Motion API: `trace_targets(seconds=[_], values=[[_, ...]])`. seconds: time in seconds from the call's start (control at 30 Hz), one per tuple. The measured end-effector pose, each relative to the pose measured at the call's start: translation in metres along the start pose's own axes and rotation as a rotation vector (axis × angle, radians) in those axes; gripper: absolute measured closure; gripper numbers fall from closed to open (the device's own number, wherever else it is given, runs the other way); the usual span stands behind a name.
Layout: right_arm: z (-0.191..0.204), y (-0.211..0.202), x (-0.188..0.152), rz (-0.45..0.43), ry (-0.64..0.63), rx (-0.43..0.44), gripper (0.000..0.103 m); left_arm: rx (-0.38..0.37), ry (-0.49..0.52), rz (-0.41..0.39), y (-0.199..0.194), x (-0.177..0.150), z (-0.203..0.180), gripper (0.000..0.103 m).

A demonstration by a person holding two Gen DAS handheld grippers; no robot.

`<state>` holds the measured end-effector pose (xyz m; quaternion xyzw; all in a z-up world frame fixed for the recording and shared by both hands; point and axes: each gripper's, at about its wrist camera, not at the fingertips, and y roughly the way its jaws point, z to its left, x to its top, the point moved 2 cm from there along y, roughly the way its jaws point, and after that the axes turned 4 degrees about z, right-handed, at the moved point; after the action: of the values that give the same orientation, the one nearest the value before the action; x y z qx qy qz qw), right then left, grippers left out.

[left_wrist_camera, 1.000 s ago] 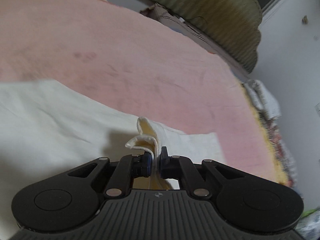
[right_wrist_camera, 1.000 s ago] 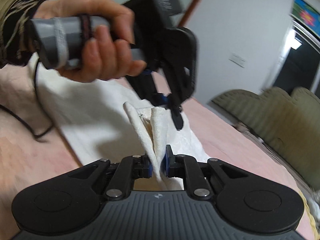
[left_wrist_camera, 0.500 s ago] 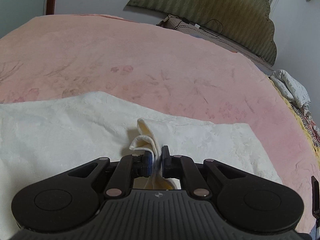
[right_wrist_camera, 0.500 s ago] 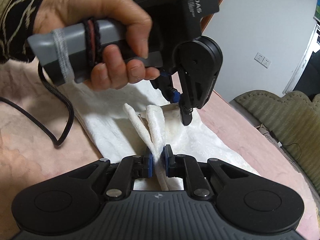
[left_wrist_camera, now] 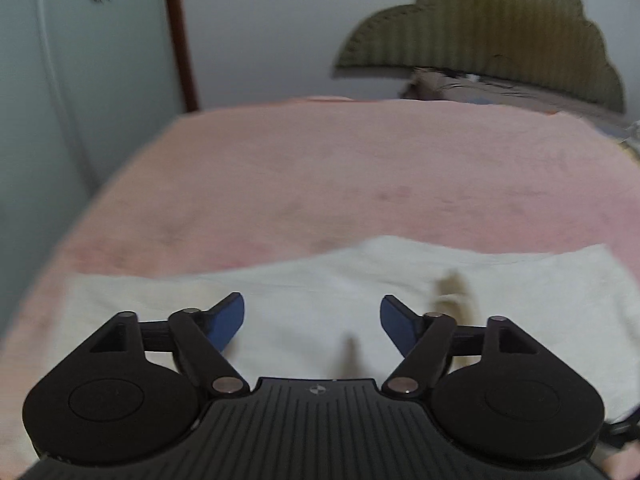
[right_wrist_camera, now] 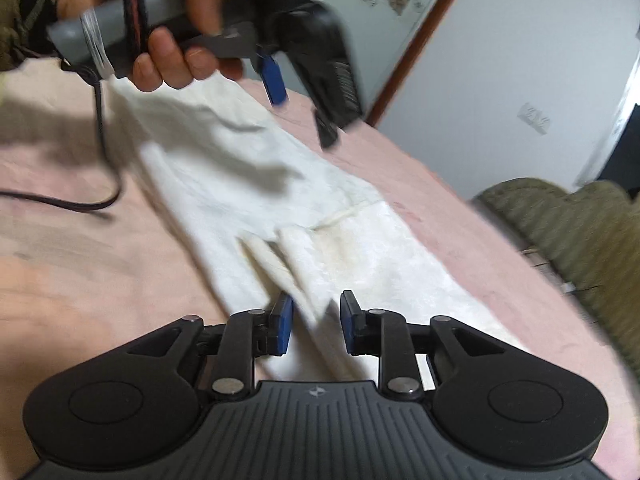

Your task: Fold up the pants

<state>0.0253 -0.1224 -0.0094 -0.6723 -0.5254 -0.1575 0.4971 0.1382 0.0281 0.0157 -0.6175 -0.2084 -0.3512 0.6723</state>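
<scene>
Your pants [right_wrist_camera: 256,184] are thin, soft and light, so they will flop, wrinkle and slide if you tug them. They lie flat in a long white strip on the pink bed [left_wrist_camera: 320,168], and part of them looks folded over on itself. Your left tool [left_wrist_camera: 312,320] is wide open above the cloth and holds nothing. Your right tool [right_wrist_camera: 316,324] is partly open too; a little bump of cloth sits between its blue pads, but the pads do not pinch it. For the next fold, I think you should grab the two corners at one short end and pick up all the layers together, so none slip away. A black cord [right_wrist_camera: 80,200] lies on the bed just beside the pants, by your left hand [right_wrist_camera: 160,20], and it could snag. The green headboard [left_wrist_camera: 500,32] is well away.
</scene>
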Motion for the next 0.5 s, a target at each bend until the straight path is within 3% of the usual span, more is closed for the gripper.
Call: trace_targets(seconds=[0.07,0.13,0.3,0.4,0.47,0.5], values=[[-0.006,-0.013,0.001,-0.031,0.041,0.092,0.078,0.093,0.048,-0.017,-0.009,-0.006,0.012,0.02],[-0.016,-0.022,0.004,-0.069,0.118,0.152,0.078,0.118,0.057,-0.016,-0.017,-0.013,0.017,0.019],[-0.04,0.001,0.007,-0.067,0.326,0.106,0.078,-0.063,0.08,0.004,-0.028,-0.03,-0.013,0.011],[-0.042,0.018,-0.001,0.01,0.396,0.182,0.078,-0.077,0.259,0.021,-0.024,-0.052,-0.045,0.007],[-0.036,0.01,-0.002,-0.004,0.343,0.172,0.078,-0.004,0.393,0.024,-0.02,-0.072,-0.058,0.006],[-0.033,0.005,-0.002,-0.008,0.311,0.146,0.078,0.025,0.414,0.01,-0.021,-0.077,-0.058,0.006]])
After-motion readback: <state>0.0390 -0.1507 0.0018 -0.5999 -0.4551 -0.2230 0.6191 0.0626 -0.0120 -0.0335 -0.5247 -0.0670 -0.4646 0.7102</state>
